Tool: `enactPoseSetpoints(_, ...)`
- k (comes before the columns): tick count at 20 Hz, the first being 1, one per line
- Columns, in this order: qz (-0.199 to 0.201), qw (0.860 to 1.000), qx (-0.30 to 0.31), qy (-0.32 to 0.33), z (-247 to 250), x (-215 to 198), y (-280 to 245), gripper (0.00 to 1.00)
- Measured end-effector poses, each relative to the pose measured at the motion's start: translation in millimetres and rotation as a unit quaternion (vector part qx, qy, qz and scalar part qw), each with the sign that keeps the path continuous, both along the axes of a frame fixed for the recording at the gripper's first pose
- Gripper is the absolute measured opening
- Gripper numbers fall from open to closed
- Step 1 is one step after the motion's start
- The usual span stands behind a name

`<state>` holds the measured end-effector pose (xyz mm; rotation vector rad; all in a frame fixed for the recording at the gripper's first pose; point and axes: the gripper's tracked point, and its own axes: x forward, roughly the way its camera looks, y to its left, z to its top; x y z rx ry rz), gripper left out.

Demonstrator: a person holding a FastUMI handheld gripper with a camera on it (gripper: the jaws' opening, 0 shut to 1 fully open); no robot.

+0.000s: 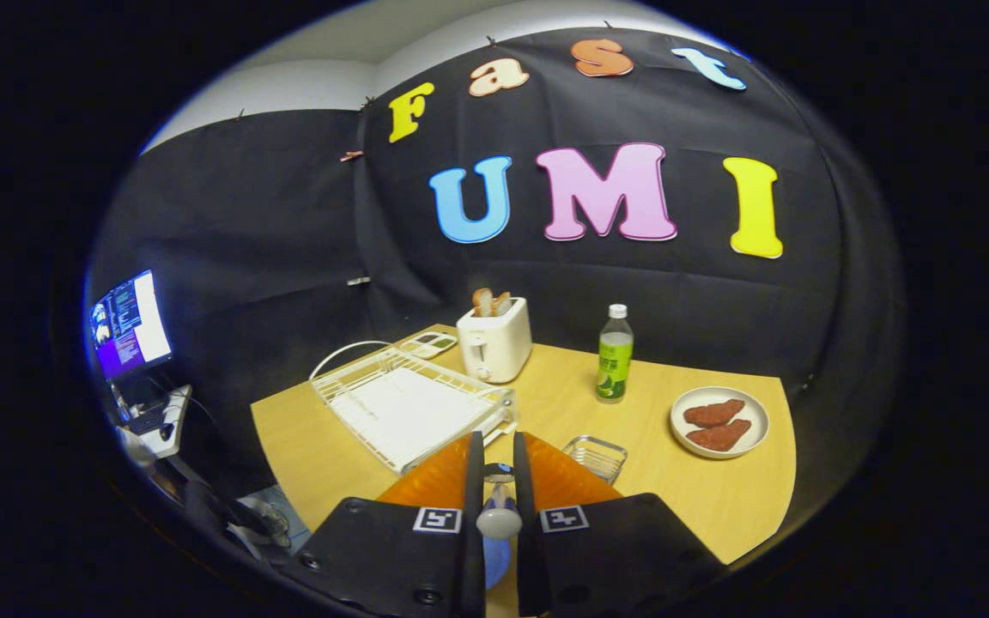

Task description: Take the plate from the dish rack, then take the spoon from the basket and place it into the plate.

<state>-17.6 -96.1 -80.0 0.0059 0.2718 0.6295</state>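
Note:
My gripper [497,439] is shut on a spoon [499,520], whose pale rounded end and blue part show in the narrow gap between the fingers. Right under the fingers lies an orange plate [570,485] on the wooden table [718,506], its surface showing on both sides of them. A small clear wire basket [596,456] sits just ahead of the right finger, touching the plate's far rim or very near it. The white dish rack [409,410] stands ahead to the left and holds no plate.
Beyond the rack stands a white toaster [494,339] with bread slices in it. A green-labelled bottle [615,354] is ahead to the right, and a white plate of brown food [719,421] further right. A monitor [130,324] glows far left off the table.

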Motion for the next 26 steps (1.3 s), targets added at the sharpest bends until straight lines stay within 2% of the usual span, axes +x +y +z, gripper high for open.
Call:
enactPoseSetpoints(6, 0.072, 0.995, -0.011, 0.072, -63, -47, 41, 0.18)
enactPoseSetpoints(11, 0.101, 0.991, -0.044, 0.074, -100, -50, 65, 0.19)
enactPoseSetpoints(16, 0.112, 0.989, -0.075, 0.064, -124, -41, 77, 0.20)
enactPoseSetpoints(26, 0.098, 0.983, -0.106, 0.117, -167, -56, 49, 0.23)
